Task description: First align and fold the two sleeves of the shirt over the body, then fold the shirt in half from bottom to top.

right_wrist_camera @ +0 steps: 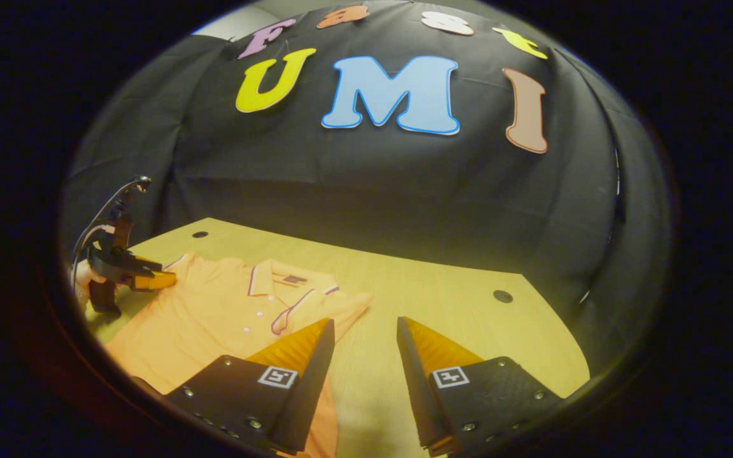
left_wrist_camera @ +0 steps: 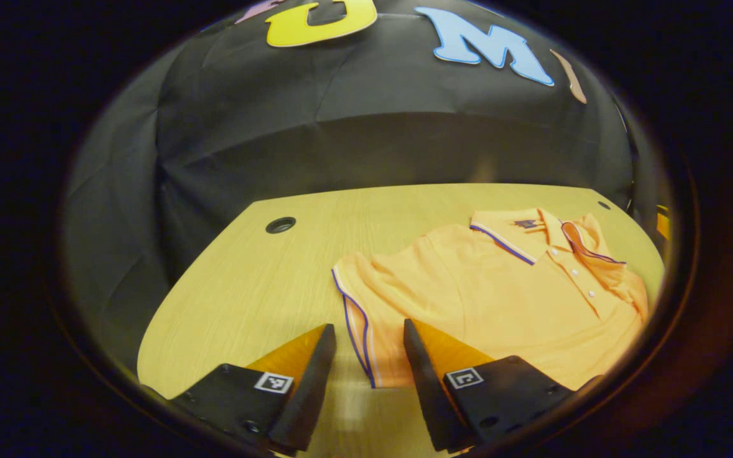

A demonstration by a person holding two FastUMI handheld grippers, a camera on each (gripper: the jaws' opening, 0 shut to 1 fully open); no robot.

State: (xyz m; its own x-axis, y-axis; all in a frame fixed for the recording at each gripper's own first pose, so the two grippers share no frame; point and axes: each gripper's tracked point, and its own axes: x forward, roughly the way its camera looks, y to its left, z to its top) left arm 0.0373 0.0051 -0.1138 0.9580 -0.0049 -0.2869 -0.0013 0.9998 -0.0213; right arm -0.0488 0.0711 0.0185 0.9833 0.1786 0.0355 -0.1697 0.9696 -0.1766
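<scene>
Shirt [left_wrist_camera: 500, 299] lies flat on the wooden table [left_wrist_camera: 258, 286], front up, collar toward the black cloth wall [left_wrist_camera: 373, 127] at the back and hem toward the near edge, so its long axis runs from near edge to far edge. In the left gripper view a round cable hole [left_wrist_camera: 280, 224] sits in the bare tabletop to the left; next comes the shirt's sleeve [left_wrist_camera: 357, 318] with its striped cuff spread outward, then the body, button placket and collar further right. The left gripper [left_wrist_camera: 369, 337] hangs above the table with its fingers well apart, the cuff edge showing between them, gripping nothing. In the right gripper view that same gripper and the hand holding it appear at far left by the sleeve; then the shirt [right_wrist_camera: 214, 318], its other sleeve [right_wrist_camera: 341, 305] spread toward bare wood, and another hole [right_wrist_camera: 502, 296] at right. The right gripper [right_wrist_camera: 364, 331] is wide open over the table just beside that sleeve, empty. Nothing lies on the shirt.
</scene>
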